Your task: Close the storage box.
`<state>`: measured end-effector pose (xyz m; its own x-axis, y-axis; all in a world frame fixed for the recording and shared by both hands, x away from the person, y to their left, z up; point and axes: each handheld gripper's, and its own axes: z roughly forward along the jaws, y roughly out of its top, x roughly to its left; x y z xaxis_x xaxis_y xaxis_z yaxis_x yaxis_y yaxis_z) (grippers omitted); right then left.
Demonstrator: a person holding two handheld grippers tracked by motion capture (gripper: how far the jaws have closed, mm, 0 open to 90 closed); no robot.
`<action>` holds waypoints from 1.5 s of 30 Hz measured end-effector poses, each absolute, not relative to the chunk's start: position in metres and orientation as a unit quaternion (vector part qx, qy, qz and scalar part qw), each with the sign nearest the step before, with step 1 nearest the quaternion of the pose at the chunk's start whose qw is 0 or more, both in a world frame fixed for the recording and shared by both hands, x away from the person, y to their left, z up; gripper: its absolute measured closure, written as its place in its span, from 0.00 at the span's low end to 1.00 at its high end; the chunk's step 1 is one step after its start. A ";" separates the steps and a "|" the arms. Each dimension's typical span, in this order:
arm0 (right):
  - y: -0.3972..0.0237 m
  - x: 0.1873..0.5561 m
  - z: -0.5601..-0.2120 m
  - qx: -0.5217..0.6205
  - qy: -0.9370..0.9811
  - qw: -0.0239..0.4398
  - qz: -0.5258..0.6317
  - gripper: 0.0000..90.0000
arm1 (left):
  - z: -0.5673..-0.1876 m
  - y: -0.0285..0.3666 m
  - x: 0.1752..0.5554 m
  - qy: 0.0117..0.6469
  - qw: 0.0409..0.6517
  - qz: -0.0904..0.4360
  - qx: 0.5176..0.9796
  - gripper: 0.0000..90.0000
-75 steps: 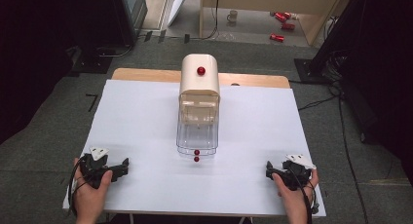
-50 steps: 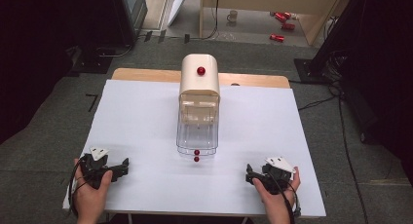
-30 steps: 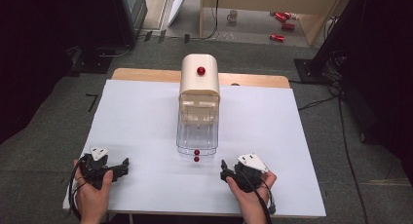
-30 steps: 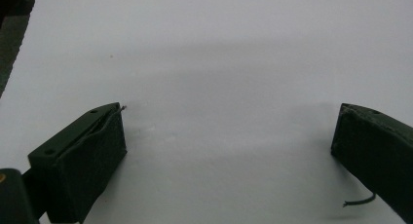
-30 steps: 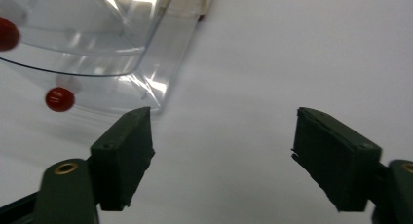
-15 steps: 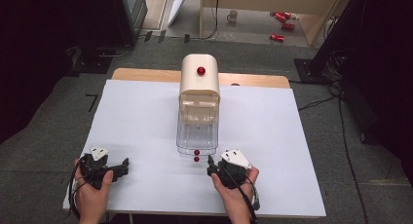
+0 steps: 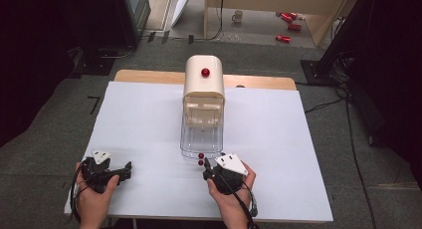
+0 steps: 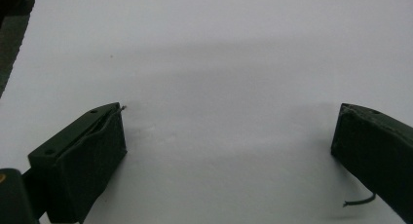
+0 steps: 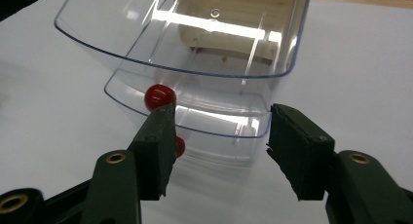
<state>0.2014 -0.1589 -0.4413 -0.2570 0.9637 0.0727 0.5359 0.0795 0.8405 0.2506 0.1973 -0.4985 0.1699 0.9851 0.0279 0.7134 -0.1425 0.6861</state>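
Note:
A cream box (image 7: 203,89) with a red knob (image 7: 205,72) on top stands mid-table, and a clear plastic bin (image 7: 201,137) juts from its front. Two small red balls (image 7: 201,159) sit at the bin's front edge. My right gripper (image 7: 211,163) points at that edge. In the right gripper view its jaws (image 9: 219,131) stand partly apart and have just been closing. The bin's front wall (image 9: 214,121) shows in the gap and the pads press on nothing. One ball (image 9: 159,96) sits just above the left jaw, the other (image 9: 180,146) half hidden behind it. My left gripper (image 7: 125,170) rests open at the front left.
A white sheet (image 7: 278,139) covers the table, with a wooden strip (image 7: 149,77) bare at the far edge. In the left gripper view the wide-open jaws (image 8: 229,136) frame bare white surface (image 8: 219,63). Dark floor and red cans (image 7: 288,25) lie beyond the table.
My right gripper has travelled left along the table's front from the right edge up to the clear bin, and its jaws have narrowed. The left gripper has stayed put.

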 end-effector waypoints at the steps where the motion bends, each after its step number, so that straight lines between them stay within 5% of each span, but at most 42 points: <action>1: -0.158 0.201 -0.441 0.547 0.685 0.268 0.400 0.50 | -0.499 0.197 0.251 0.595 0.274 0.248 0.714 0.00; 26: -0.126 0.206 -0.453 0.546 0.682 0.256 0.413 0.82 | -0.498 0.197 0.251 0.594 0.274 0.248 0.714 0.00; 45: -0.122 0.210 -0.445 0.544 0.683 0.254 0.416 0.84 | -0.498 0.198 0.251 0.594 0.274 0.247 0.715 0.00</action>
